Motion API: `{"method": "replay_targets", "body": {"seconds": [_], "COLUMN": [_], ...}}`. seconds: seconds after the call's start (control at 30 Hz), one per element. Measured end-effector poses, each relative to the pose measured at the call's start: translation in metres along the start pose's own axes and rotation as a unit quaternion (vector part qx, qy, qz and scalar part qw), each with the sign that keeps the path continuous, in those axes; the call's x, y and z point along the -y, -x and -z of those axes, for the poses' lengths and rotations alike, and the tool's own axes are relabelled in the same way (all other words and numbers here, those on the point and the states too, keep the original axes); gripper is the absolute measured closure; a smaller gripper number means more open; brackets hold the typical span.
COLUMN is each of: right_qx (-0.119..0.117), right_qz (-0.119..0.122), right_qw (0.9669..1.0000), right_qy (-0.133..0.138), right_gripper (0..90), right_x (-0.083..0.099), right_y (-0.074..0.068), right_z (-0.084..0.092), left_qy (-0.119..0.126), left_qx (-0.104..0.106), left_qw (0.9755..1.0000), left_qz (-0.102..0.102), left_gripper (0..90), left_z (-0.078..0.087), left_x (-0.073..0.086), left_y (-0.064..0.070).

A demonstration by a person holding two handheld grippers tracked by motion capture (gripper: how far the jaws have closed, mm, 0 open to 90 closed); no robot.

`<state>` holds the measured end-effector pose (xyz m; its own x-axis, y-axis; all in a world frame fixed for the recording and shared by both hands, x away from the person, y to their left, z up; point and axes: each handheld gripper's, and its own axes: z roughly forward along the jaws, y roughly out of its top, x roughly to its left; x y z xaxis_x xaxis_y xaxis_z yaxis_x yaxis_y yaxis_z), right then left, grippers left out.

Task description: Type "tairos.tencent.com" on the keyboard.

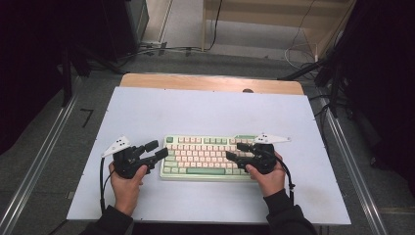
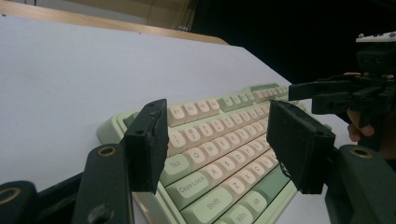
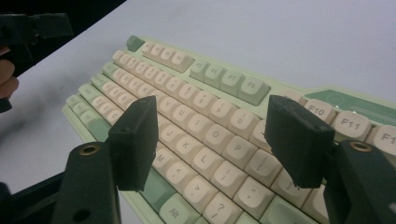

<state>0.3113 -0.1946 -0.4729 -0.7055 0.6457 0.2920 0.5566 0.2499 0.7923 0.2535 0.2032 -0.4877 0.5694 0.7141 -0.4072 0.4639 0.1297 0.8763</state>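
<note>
While both tongs stand open with nothing between their pads, the keyboard lies flat on the white desk, near its front edge and between the two hands. The left tongs sit just beside the keyboard's left end, tips pointing right toward it. The right tongs hover over its right part, above the key rows, pointing left. Neither appears to touch it, though from above the right tips are hard to separate from the keys.

The likely trouble is a lopsided approach. If one side closes or pushes before the other, the keyboard could slide or swivel across the smooth desk. The right tongs coming down carelessly could press or pry a keycap. A grip taken on keycaps rather than the case would probably slip.
</note>
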Motion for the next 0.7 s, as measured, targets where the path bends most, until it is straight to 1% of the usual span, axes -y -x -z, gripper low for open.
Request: {"method": "replay_targets", "body": {"seconds": [0.03,0.1,0.13,0.23,0.33,0.37,0.43,0.53,0.57,0.63,0.7], "right_qx": [-0.002,-0.004,-0.005,-0.005,-0.009,-0.01,-0.013,-0.016,-0.017,-0.022,-0.027], "right_qz": [0.001,0.005,0.006,0.012,0.011,0.012,0.015,0.019,0.02,0.025,0.026], "right_qw": [1.0,1.0,0.9999,0.9998,0.9998,0.9998,0.9997,0.9995,0.9994,0.9993,0.9992], "right_qy": [0.0,-0.005,-0.007,-0.014,-0.016,-0.014,-0.015,-0.021,-0.021,-0.018,-0.017], "right_gripper": [33.3,33.5,33.6,33.6,33.6,33.8,34.7,40.5,42.4,49.6,56.0], "right_x": [0.0,0.0,0.0,0.0,0.0,0.0,0.0,0.001,0.001,0.0,0.0], "right_y": [-0.001,-0.002,-0.002,-0.003,-0.006,-0.007,-0.009,-0.012,-0.013,-0.015,-0.017], "right_z": [-0.001,-0.003,-0.004,-0.008,-0.008,-0.009,-0.01,-0.011,-0.012,-0.012,-0.012], "left_qy": [-0.002,-0.008,-0.008,-0.013,-0.018,-0.021,-0.023,-0.02,-0.023,-0.031,-0.032], "left_qx": [-0.004,-0.001,-0.004,-0.001,-0.008,-0.013,-0.016,-0.017,-0.016,-0.02,-0.02], "left_qw": [1.0,1.0,1.0,0.9999,0.9997,0.9995,0.9992,0.999,0.9988,0.9985,0.9985], "left_qz": [0.001,0.005,0.003,-0.005,-0.017,-0.022,-0.027,-0.037,-0.039,-0.042,-0.039], "left_gripper": [39.3,39.2,38.8,38.7,38.7,38.7,38.3,38.1,38.1,38.1,38.1], "left_z": [-0.001,-0.005,-0.005,-0.007,-0.009,-0.01,-0.011,-0.01,-0.011,-0.013,-0.013], "left_x": [0.0,0.0,-0.001,-0.002,-0.002,-0.002,-0.003,-0.004,-0.004,-0.003,-0.002], "left_y": [-0.001,-0.001,0.0,0.002,0.004,0.005,0.007,0.01,0.01,0.009,0.01]}}
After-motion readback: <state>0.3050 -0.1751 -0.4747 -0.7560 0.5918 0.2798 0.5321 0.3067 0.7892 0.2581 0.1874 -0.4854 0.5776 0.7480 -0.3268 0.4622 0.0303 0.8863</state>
